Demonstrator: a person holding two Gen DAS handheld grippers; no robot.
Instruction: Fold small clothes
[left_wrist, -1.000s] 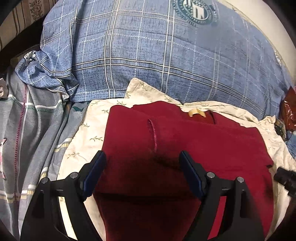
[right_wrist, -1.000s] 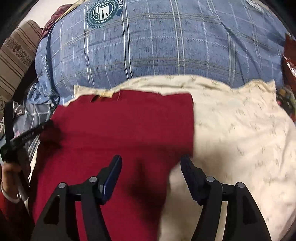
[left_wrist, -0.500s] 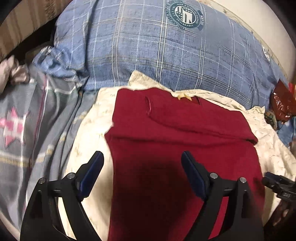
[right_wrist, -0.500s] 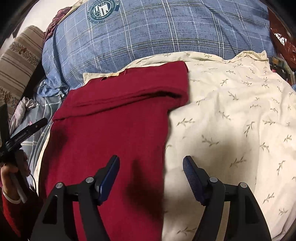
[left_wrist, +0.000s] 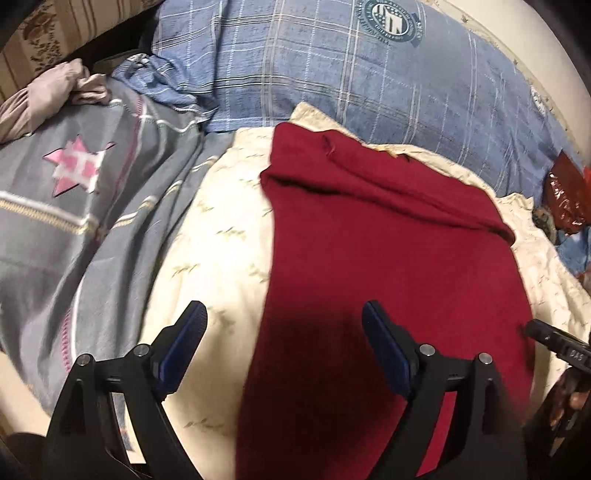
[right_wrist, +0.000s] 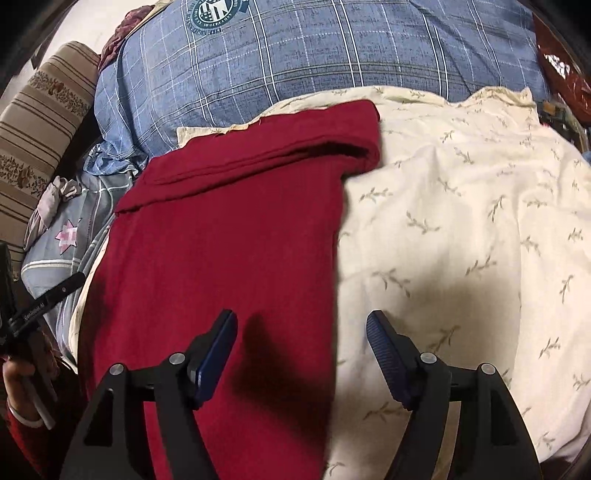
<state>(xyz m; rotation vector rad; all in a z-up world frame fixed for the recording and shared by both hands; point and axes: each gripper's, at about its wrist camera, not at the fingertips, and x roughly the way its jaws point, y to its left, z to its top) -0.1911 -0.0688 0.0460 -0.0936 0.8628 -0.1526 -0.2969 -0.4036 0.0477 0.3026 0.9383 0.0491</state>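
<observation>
We had drawn both grippers back; left gripper and right gripper hung apart over the red garment's side edges.

Matt red knit garment, soft cream leaf-print cloth, woven blue plaid pillow

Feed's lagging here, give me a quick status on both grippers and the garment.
Left gripper open, empty. Right gripper open, empty. Red garment flat on cream floral sheet, sides folded in, top edge doubled over. Nothing on it.
</observation>
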